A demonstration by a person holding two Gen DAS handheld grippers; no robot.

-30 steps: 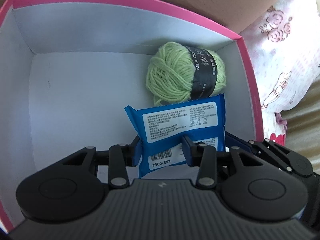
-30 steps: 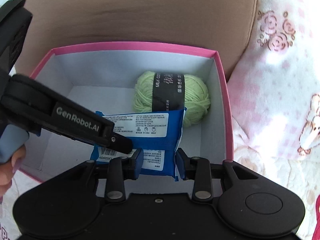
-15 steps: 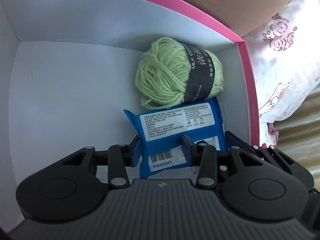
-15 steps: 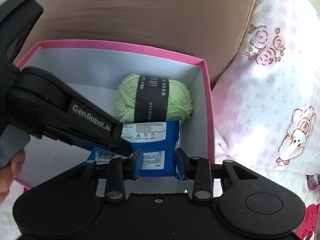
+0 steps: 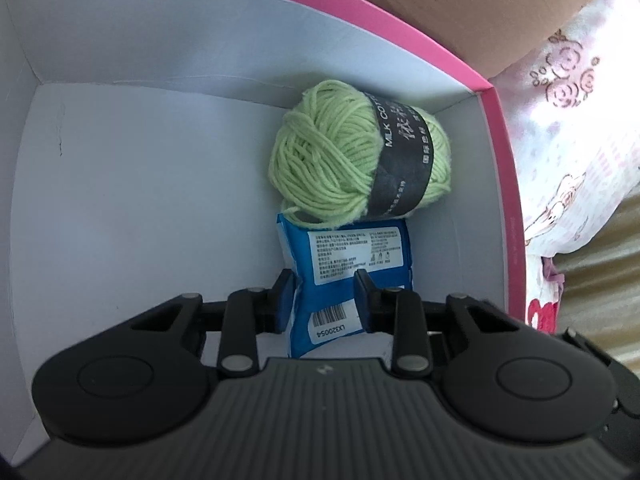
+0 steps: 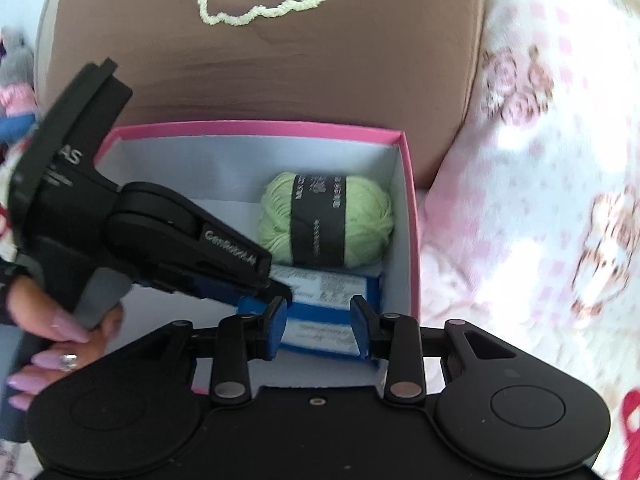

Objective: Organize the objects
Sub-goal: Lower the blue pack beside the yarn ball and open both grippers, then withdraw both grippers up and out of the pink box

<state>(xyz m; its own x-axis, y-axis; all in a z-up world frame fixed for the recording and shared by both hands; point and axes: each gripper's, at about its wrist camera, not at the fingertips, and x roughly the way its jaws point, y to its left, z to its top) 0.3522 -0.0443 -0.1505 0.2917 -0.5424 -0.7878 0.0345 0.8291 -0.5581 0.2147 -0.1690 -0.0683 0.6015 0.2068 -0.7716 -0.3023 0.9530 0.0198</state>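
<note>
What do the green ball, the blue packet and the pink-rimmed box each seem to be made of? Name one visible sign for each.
Green ball: soft, matte yarn, shown by its wound strands; the band reads "MILK COT...", so perhaps cotton.
Blue packet: probably thin plastic film, slightly glossy, with a crimped edge and printed white label.
Pink-rimmed box: apparently cardboard, with thin, stiff walls folded at the corners, matte white inside.

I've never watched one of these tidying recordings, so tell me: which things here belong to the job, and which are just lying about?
Part of the job:
- pink box
- green yarn ball, inside the box
- blue packet, pinched by the left hand-held gripper
- right hand-held gripper

Just lying about:
- brown cushion
- pink floral blanket
- plush toy
</note>
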